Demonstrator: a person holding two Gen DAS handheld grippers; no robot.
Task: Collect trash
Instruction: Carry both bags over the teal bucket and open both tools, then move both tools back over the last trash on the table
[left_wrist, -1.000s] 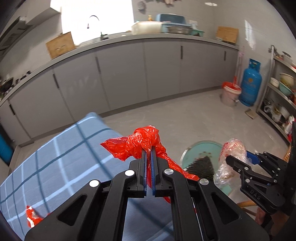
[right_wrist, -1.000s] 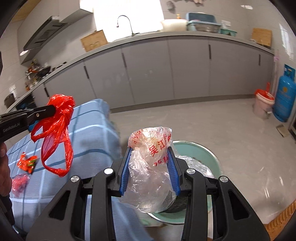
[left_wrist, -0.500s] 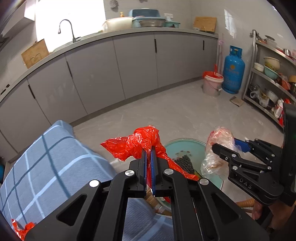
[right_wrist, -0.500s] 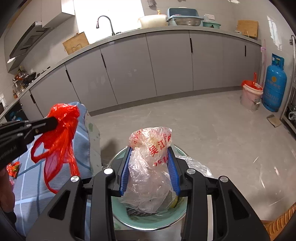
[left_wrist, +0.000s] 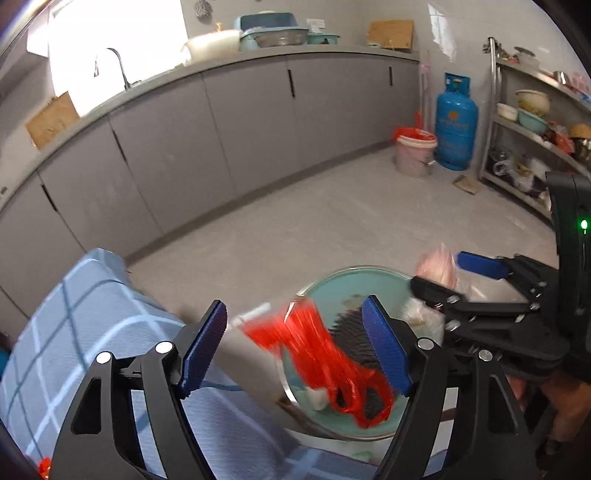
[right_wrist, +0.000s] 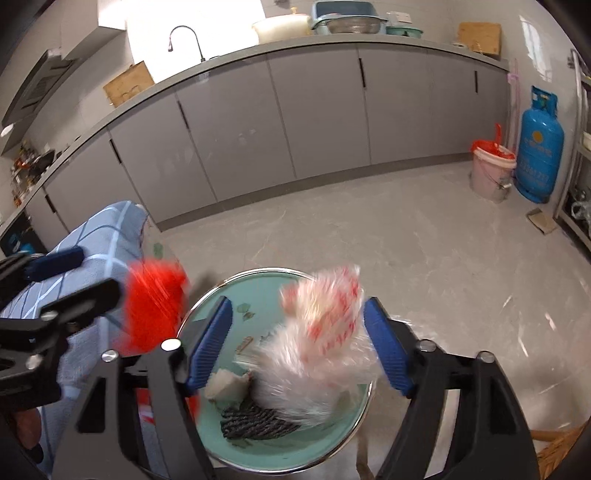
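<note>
Looking along the left wrist view, the left tool (left_wrist: 295, 347) stood with its jaws wide, just opened, gripping nothing. The red bag (left_wrist: 325, 354) hung blurred between the pads, touching neither, falling over the green basin (left_wrist: 354, 273). The right tool (left_wrist: 458, 275) showed at the right edge with a pale bag just beside it. The checked cloth (left_wrist: 92, 314) on the bench lay at lower left.

In the right wrist view, the right tool (right_wrist: 297, 343) was likewise spread, jaws just opened. The clear printed bag (right_wrist: 321, 332) sat blurred between the pads, dropping toward the basin, which already held scraps and a dark mesh piece (right_wrist: 258, 422).

Step judged: release of both bags into the basin. The next move likely calls for returning to the bench for remaining scraps; a red one (left_wrist: 44, 467) showed at the frame edge.

Motion blur hid whether either bag had landed. The basin's support was cut off.
</note>
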